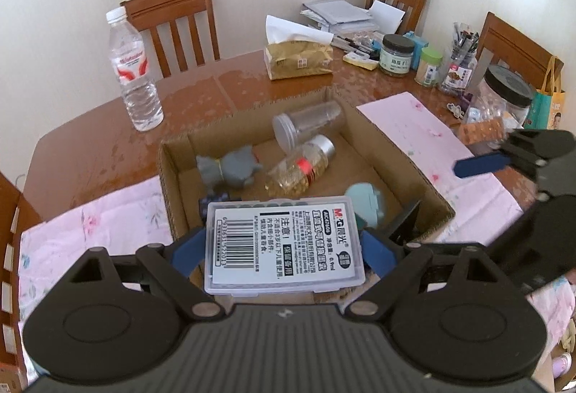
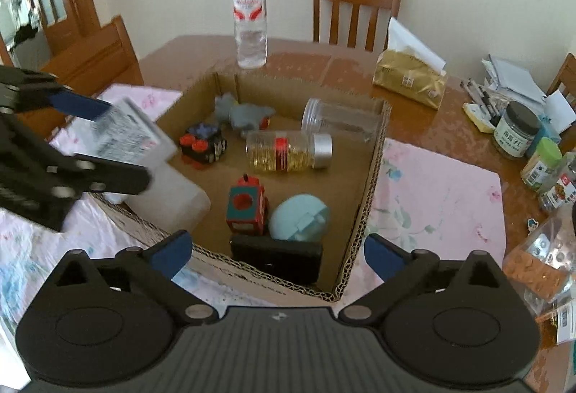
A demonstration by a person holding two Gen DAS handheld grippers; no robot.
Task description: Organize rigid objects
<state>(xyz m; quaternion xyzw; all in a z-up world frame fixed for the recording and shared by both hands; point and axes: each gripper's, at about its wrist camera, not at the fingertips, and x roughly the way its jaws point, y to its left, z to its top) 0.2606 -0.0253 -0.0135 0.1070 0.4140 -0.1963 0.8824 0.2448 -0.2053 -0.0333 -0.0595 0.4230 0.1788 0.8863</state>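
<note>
Pinching a clear plastic case [image 1: 284, 241], the left gripper [image 1: 284, 249] hovers over the cardboard box [image 2: 374, 155]; the right gripper [image 2: 277, 250] has its fingers [image 2: 383, 254] spread, empty.

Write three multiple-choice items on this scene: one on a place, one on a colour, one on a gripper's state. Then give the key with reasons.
1. Where does the water bottle stand?
A. in the cardboard box
B. on the table beyond the box
C. on a chair

2. What colour is the tissue pack?
A. gold
B. green
C. white

3. What is the left gripper doing?
A. hanging open and empty
B. gripping a jar
C. gripping the clear plastic case

Key: B, it stands upright on bare wood past the cardboard box. A, its wrapper is gold. C, the blue pads press both sides of the clear plastic case with the barcode label.
</note>
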